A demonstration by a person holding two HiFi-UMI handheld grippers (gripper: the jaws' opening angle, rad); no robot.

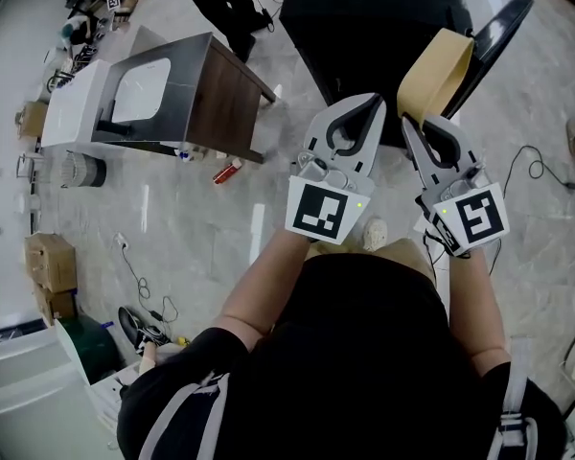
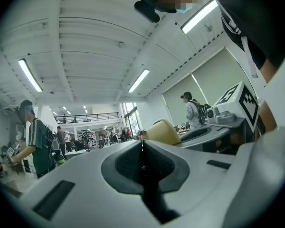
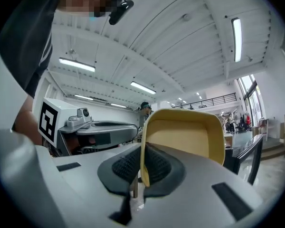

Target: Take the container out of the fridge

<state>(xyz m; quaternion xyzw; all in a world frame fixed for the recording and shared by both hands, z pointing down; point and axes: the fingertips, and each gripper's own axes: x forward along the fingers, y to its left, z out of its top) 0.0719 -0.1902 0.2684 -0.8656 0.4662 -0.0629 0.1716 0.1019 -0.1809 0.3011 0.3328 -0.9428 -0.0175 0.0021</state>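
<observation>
The container (image 1: 439,75), a tan open tub, is already in the air, just in front of the black table (image 1: 383,17). It's held on edge w/ the open side facing the person. No fridge I can pick out for sure.

The right gripper (image 1: 420,127) is clenched on one side wall, w/ the ribbed pads either side of the thin rim (image 3: 142,148). The left gripper (image 1: 364,103), just beside it on the near side of the table, has its jaws pressed together w/ nothing between.

Handling, as a guess:
- It looks empty, light, stiff-ish plastic w/ smooth walls, so prob. slippery.
- A one-wall pinch lets it hang off to the side and it could swivel in the pads.
- Better to take the wall deep, near a corner, and not squeeze hard.

Around the table:
- A black chair (image 1: 503,27) is at its right edge, right behind the tub and the closest thing to bump.
- A brown cabinet (image 1: 225,94) w/ a white top stands well left.
- A red can (image 1: 227,172) lies on the floor nearer the person.
- Cardboard boxes (image 1: 50,262) are far left, w/ loose cables on the floor.
</observation>
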